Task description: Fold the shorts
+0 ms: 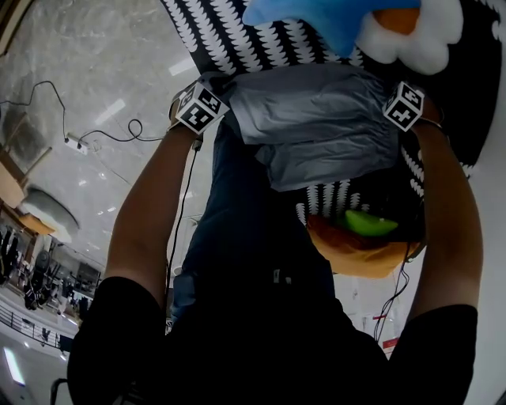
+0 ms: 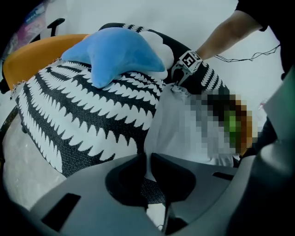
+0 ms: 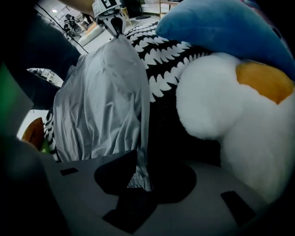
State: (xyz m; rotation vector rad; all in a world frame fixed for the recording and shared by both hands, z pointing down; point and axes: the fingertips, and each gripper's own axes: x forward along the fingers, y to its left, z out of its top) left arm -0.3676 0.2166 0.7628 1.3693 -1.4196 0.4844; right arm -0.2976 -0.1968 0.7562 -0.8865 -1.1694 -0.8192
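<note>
The grey shorts [image 1: 316,123] hang spread between my two grippers, over a black-and-white patterned cushion [image 1: 237,39]. My left gripper [image 1: 224,96] is shut on the shorts' left corner; in the left gripper view the fabric edge [image 2: 184,129] is pinched between the jaws [image 2: 148,167]. At the other corner my right gripper [image 1: 387,96] is shut on the cloth. In the right gripper view the shorts [image 3: 106,101] run down into its jaws [image 3: 138,177]. Each gripper shows in the other's view: the left [image 3: 117,32], the right [image 2: 177,85].
A blue star plush [image 1: 316,20] and a white plush with an orange patch [image 1: 419,35] lie on the cushion just beyond the shorts. An orange thing with a green patch [image 1: 364,237] sits below them. Cables [image 1: 103,134] trail over the pale floor at left.
</note>
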